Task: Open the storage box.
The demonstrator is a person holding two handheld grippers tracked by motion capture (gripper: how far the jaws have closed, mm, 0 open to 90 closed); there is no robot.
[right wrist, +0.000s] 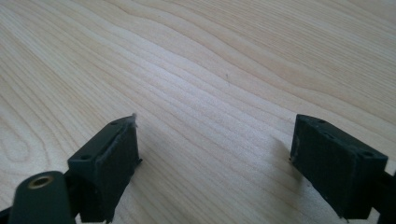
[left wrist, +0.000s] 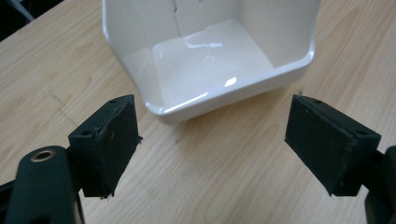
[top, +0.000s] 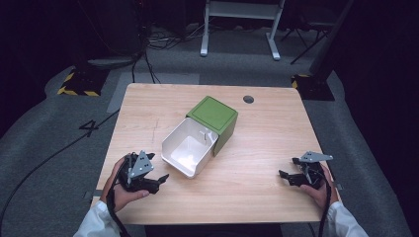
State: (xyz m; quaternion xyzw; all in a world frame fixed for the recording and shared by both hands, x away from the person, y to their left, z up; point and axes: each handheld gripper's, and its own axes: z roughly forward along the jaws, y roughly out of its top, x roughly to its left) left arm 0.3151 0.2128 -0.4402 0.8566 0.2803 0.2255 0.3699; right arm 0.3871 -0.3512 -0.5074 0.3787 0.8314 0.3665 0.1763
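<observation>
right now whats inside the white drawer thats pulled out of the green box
The white drawer looks empty: the left gripper view shows a bare glossy floor and walls. Its rear end sits inside the green box, so that covered part cannot be seen.

lab/studio | black curtains [top: 44, 29] | floor cables [top: 143, 54] | hazard-taped stands [top: 79, 84]

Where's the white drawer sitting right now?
In the high view the white drawer sits near the table's centre, pulled out of the green box toward the left claw, whose view shows it empty just ahead.
</observation>
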